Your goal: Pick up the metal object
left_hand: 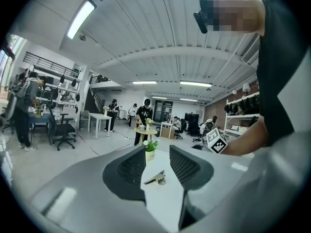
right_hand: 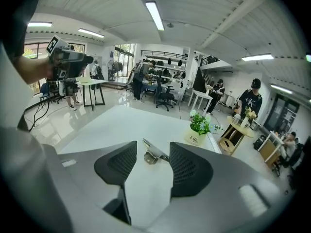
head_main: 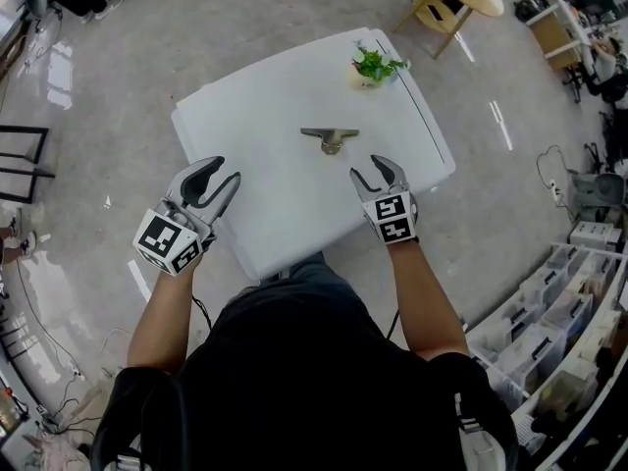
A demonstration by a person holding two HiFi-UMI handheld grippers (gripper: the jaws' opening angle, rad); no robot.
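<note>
The left gripper [head_main: 227, 169] and the right gripper [head_main: 366, 166] are positioned at the near side of the white table [head_main: 265, 214], well apart from each other. Both sets of jaws are spread and grip nothing. The metal object [head_main: 330, 137] lies on the table beyond them, clear of both. A potted plant [head_main: 374, 67] stands near the far edge.

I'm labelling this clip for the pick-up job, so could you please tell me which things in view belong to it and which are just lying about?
Belong to the job: metal object, flat on the white table; right gripper, open, nearest it; left gripper, open.
Just lying about: potted plant at the table's far edge; wooden side table on the floor beyond.
</note>
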